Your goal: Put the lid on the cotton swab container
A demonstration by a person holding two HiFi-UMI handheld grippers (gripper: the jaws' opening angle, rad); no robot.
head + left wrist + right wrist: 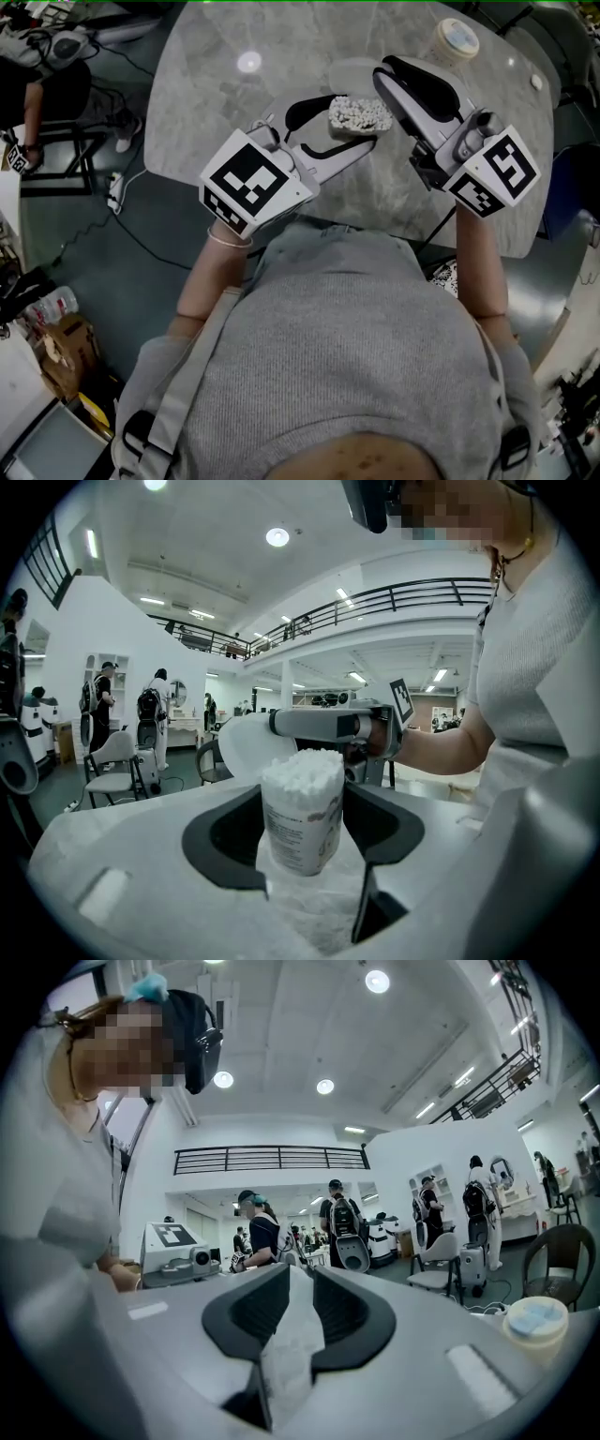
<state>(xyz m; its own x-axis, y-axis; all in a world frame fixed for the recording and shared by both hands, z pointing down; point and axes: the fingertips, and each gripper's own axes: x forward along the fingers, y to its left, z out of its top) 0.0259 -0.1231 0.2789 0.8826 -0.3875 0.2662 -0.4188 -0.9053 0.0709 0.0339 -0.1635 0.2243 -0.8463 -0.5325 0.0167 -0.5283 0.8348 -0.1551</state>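
Observation:
My left gripper [349,125] is shut on the cotton swab container [360,113], a clear cylinder packed with white swabs, open on top, held above the marble table [225,103]. In the left gripper view the container [302,810] stands upright between the dark pads. My right gripper [382,71] is shut on the translucent lid [353,72], just beyond and above the container. In the right gripper view the lid [291,1354] shows edge-on between the pads. From the left gripper view the lid [240,750] is a white disc behind the container's top, apart from it.
A round tape-like roll [457,39] sits on the table's far right, also in the right gripper view as the roll [533,1321]. A small white object [536,82] lies near the right edge. Chairs [117,761] and several people stand in the background.

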